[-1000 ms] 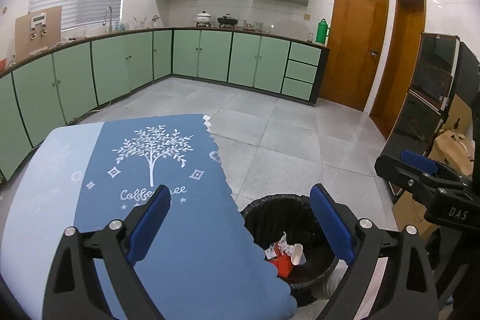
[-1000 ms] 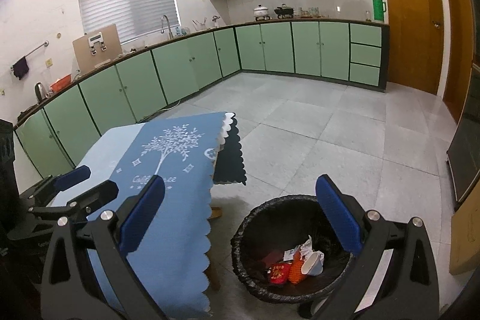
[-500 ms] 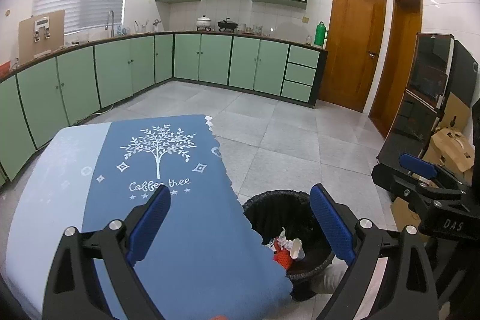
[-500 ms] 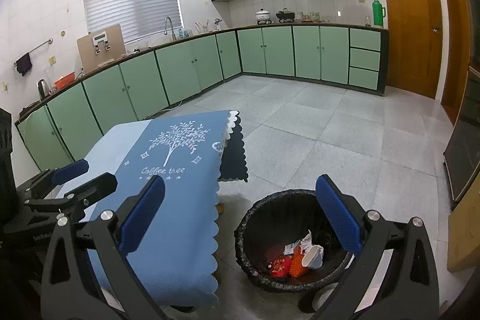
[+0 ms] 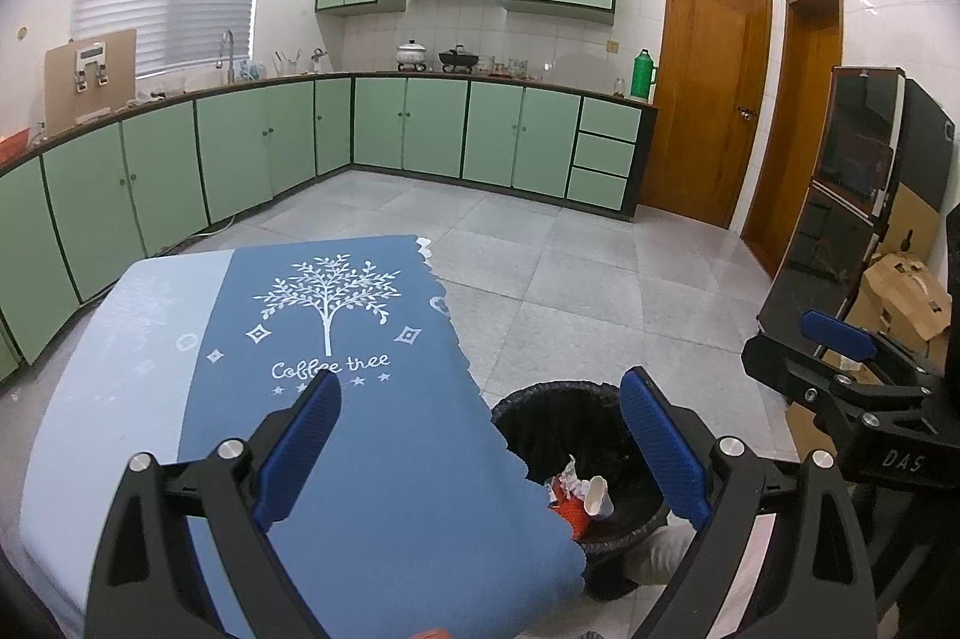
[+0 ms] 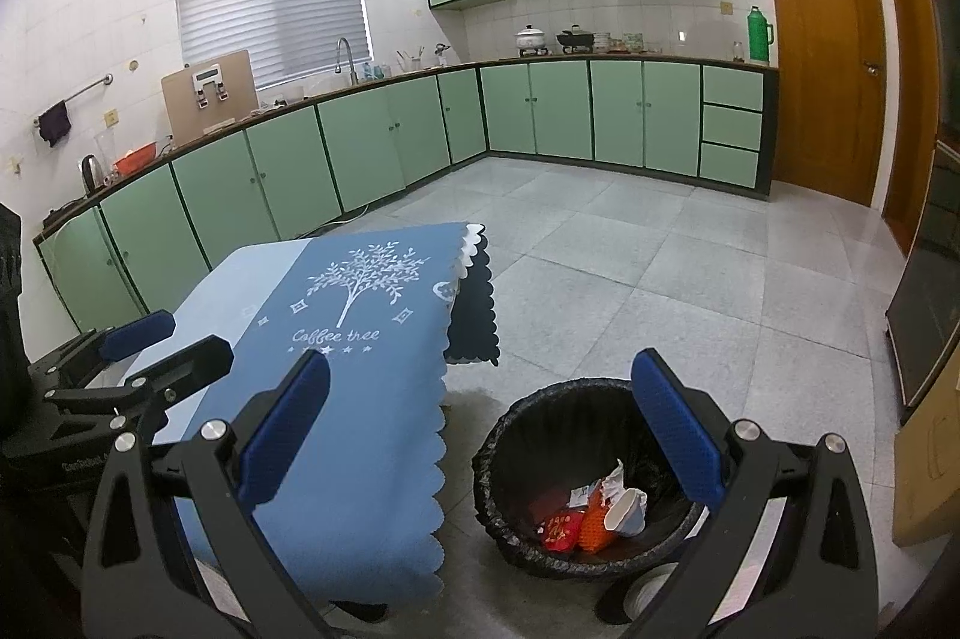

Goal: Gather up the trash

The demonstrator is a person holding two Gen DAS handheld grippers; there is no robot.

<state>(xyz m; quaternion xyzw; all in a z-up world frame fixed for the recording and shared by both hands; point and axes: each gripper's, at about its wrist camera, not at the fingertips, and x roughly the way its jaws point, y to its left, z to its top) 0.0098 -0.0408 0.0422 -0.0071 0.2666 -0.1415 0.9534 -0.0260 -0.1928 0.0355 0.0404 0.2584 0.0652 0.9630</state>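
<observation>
Plainly legible on the blue tablecloth is white script reading "Coffee tree", set under a white tree motif with small diamonds and stars; a paler blue band runs along its left side and the edge is scalloped. On the black body of the right gripper, seen from the left wrist view, the letters "DAS" show in white. A line of print on the left gripper in the right wrist view is too blurred to read. The trash lies at the bottom of a round bin lined with a black bag, which stands on the grey tiled floor just beside the table's scalloped edge: a crumpled white paper cup, an orange wrapper, a red packet with gold marks, and scraps of white paper. Both grippers hang with their blue-padded fingers spread wide and nothing between them, the left above the tablecloth, the right above the bin.
</observation>
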